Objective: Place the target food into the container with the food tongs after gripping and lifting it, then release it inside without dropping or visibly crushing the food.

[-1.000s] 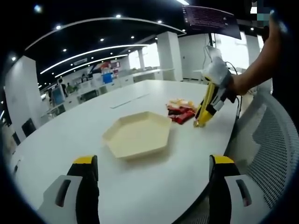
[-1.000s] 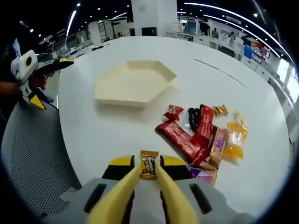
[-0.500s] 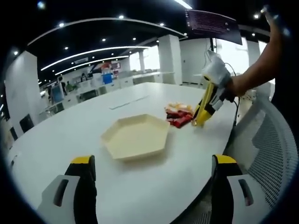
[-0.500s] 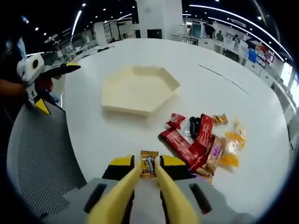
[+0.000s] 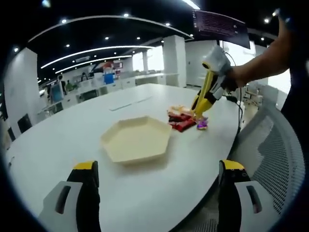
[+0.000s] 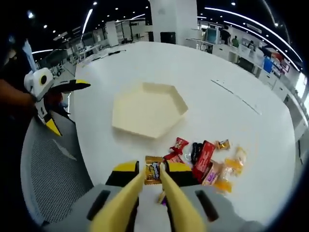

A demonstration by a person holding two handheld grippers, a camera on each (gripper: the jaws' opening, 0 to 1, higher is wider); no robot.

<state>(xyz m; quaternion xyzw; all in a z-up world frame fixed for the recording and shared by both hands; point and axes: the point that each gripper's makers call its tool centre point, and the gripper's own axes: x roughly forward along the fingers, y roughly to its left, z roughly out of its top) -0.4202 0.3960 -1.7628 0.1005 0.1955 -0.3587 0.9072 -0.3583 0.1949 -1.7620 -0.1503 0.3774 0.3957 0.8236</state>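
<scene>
My right gripper (image 6: 153, 178) is shut on yellow food tongs (image 6: 164, 203), whose tips pinch a small gold-wrapped candy (image 6: 153, 170) held high above the table. Below lies a pile of wrapped snacks (image 6: 205, 157), red bars and orange packets. The cream hexagonal container (image 6: 149, 108) sits beyond the pile, with nothing in it. In the left gripper view the right gripper (image 5: 200, 108) hangs over the snacks (image 5: 182, 118), right of the container (image 5: 135, 139). My left gripper (image 5: 154, 193) stands open near the table's edge, nothing between its fingers.
A round white table (image 5: 72, 145) carries everything. A grey mesh chair (image 5: 275, 159) stands at its right edge in the left gripper view. A person's arm (image 5: 263, 63) holds the right gripper. The left gripper (image 6: 46, 94) shows at the left of the right gripper view.
My right gripper has risen with the candy in the tongs, so the table and snacks look smaller and farther. The left gripper has hardly moved.
</scene>
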